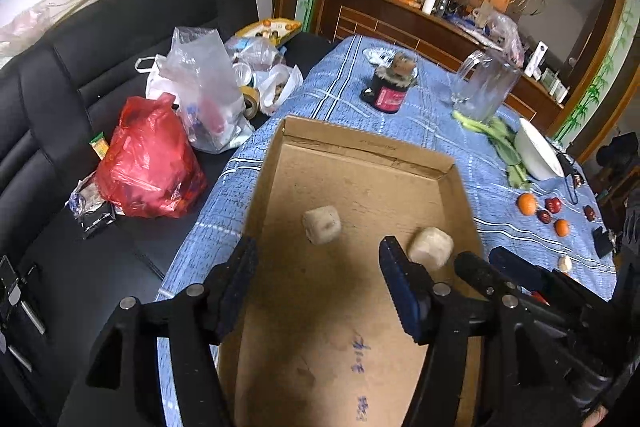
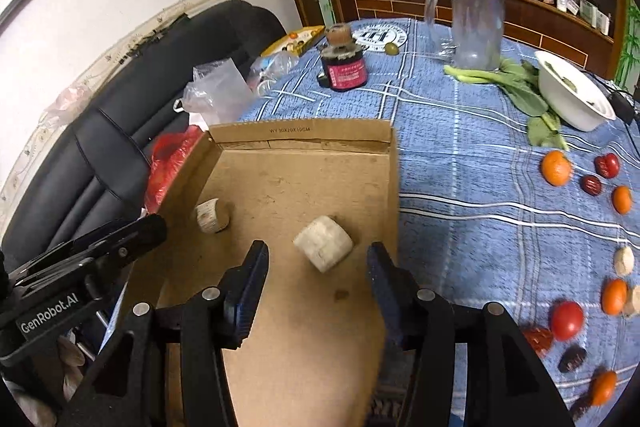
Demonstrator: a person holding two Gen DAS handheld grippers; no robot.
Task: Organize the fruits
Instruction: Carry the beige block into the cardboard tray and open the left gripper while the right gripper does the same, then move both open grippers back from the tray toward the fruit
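The clearest lettering is on the left tongs, seen in the right wrist view: a white-on-black label reading "GenRobot.AI". The far flap of the cardboard box carries a small printed line, roughly "WY 30X20X10CM", though the first letters are faint. Blue handwritten marks sit on the box floor in the left wrist view, too smeared to read. The red label on the dark jar has print too small to make out.

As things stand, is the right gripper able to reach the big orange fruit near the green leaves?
Probably yes. The right gripper is open and empty over the cardboard box, and the orange fruit lies uncovered on the blue cloth to its right; only the low box wall stands between.
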